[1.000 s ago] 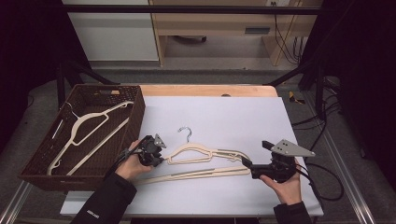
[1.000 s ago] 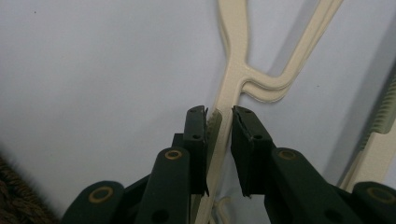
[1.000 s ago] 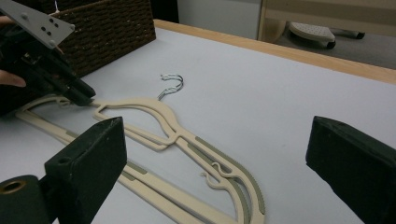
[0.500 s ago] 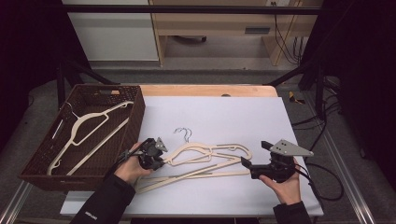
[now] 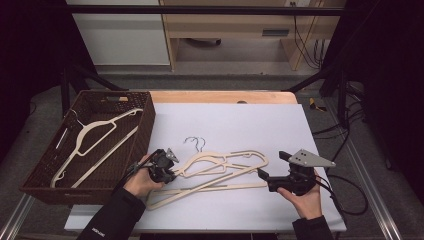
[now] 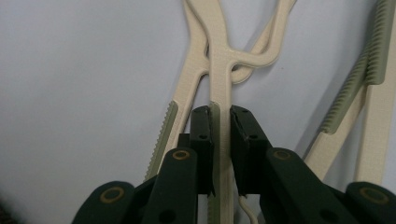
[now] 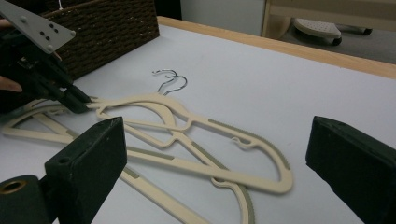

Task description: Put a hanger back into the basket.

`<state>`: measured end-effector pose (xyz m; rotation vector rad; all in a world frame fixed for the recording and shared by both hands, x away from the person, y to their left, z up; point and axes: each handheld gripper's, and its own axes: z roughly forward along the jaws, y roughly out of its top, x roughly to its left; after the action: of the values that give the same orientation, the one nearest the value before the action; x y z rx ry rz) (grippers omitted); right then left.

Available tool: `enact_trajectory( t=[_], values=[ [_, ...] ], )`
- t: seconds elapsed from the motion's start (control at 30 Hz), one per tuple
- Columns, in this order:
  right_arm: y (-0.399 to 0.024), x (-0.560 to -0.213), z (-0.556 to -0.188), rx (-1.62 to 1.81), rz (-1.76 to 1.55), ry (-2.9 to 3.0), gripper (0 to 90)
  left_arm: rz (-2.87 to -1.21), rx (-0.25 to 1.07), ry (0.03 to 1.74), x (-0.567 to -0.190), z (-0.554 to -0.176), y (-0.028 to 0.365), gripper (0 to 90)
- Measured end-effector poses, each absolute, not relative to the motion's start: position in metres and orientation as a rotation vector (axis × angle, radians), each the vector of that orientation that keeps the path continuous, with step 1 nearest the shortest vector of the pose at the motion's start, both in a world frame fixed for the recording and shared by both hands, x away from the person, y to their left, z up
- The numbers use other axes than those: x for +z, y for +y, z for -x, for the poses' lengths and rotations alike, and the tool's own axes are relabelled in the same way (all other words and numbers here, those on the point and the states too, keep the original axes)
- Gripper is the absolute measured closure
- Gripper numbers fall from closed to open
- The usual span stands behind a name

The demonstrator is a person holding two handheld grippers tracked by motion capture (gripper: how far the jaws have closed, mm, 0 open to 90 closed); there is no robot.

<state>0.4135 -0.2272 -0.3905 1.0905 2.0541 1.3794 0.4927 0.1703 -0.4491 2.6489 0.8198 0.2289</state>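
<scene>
1. The white table top (image 5: 235, 125) has a wooden strip along its far edge, with grey floor, a pale cabinet and cables beyond it.
2. A brown wicker basket (image 5: 145, 125) at the left holds one cream hanger (image 5: 92, 132).
3. Two overlapped hangers (image 5: 225, 162) lie mid-table.
4. The left gripper (image 6: 220, 122) view gets the close-up: jaws have just been closing and now clamp a hanger arm.
5. The right gripper (image 5: 262, 175) sits by the hangers' right end, jaws wide with nothing in them.

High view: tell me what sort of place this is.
Probably a lab or workshop set up for recording: a white-topped table on a metal frame, loose cables trailing off it, and plain cabinets behind.
</scene>
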Motion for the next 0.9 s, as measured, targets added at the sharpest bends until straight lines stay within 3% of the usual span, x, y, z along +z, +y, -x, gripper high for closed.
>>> enact_trajectory(
  t=[0.43,0.9],
  values=[
    [-0.198,-0.391,-0.426,1.368,-1.050,2.115,6.7,-2.581,0.377,0.738,-0.441,-0.464,0.167,79.5],
    [-0.125,-0.393,-0.467,1.391,-1.050,2.200,13.7,-2.497,0.508,0.732,-0.424,-0.433,0.171,79.6]
  ],
)
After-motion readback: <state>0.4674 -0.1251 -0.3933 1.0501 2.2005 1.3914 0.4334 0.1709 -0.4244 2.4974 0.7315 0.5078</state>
